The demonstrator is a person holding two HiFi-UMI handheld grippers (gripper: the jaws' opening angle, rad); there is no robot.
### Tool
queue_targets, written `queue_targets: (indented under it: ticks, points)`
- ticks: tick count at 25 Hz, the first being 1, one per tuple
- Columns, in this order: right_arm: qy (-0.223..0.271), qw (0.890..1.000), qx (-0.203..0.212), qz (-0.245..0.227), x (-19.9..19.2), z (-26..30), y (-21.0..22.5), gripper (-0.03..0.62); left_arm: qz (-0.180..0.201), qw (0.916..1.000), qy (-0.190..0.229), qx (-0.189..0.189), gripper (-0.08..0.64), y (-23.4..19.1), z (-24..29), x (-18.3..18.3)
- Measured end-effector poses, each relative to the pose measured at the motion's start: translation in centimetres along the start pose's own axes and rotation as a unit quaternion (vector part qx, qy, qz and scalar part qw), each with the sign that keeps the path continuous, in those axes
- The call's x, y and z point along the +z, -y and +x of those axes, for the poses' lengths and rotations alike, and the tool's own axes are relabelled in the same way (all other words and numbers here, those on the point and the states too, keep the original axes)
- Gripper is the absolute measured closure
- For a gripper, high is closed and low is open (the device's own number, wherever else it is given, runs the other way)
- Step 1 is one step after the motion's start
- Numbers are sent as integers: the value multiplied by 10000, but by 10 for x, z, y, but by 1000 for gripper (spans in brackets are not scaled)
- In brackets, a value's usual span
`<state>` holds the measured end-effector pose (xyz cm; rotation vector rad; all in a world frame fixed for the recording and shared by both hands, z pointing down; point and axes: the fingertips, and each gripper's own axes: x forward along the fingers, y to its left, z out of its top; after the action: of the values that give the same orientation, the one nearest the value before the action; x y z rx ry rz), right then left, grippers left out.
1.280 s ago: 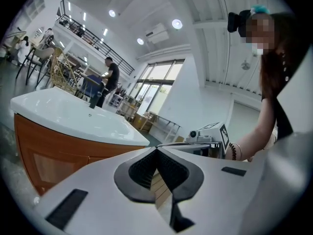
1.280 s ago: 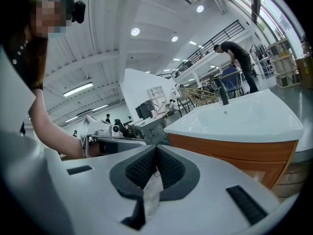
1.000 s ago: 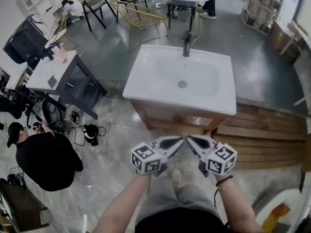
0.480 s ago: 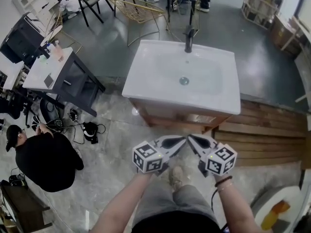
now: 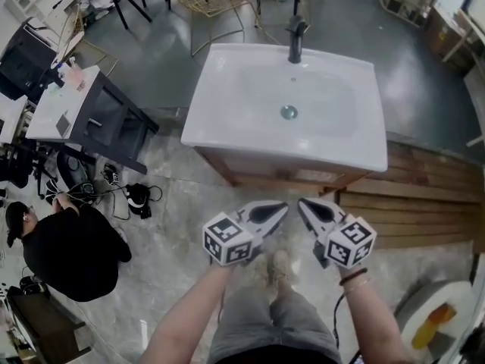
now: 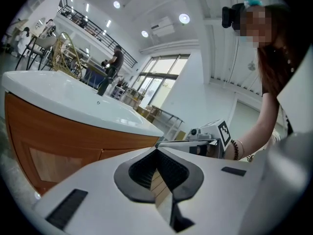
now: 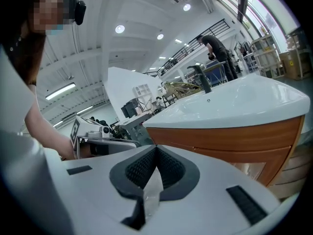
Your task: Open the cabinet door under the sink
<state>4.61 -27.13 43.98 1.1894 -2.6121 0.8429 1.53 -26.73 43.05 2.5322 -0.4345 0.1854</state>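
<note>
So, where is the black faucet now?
In the head view, the black faucet stands at the top centre, on the far edge of the white sink, behind the drain.

The sink (image 5: 220,120) is glossy white with a black tap (image 5: 295,40), over a cabinet (image 6: 54,131) of orange-brown wood grain. The left gripper (image 5: 283,208) and right gripper (image 5: 301,204) are white with black-lined jaws, their cubes (image 5: 227,241) patterned in black-and-white squares; the floor (image 5: 174,196) is mottled grey.

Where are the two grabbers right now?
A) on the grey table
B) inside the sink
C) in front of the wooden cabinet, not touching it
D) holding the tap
C: the left gripper and right gripper hang side by side in front of the cabinet, with a gap before it.
</note>
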Motion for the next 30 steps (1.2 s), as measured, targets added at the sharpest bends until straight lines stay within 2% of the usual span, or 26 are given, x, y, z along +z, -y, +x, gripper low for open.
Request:
queue_targets:
  ticks: [5,11,22,30]
  points:
    - [-43,10000,-46,41,-16,14,12,595,6,9999,-48,102,552,-23,6,-15]
    - [28,9994,-221,246,-31,32,39,595,-196,9993,61,300,552,-56,14,-34]
    - [44,9983,-400,413,-69,69,83,595,-282,9987,98,413,552,-95,33,-70]
    - [-59,9977,-478,469,-93,91,98,595,-310,9986,68,420,552,-114,46,-90]
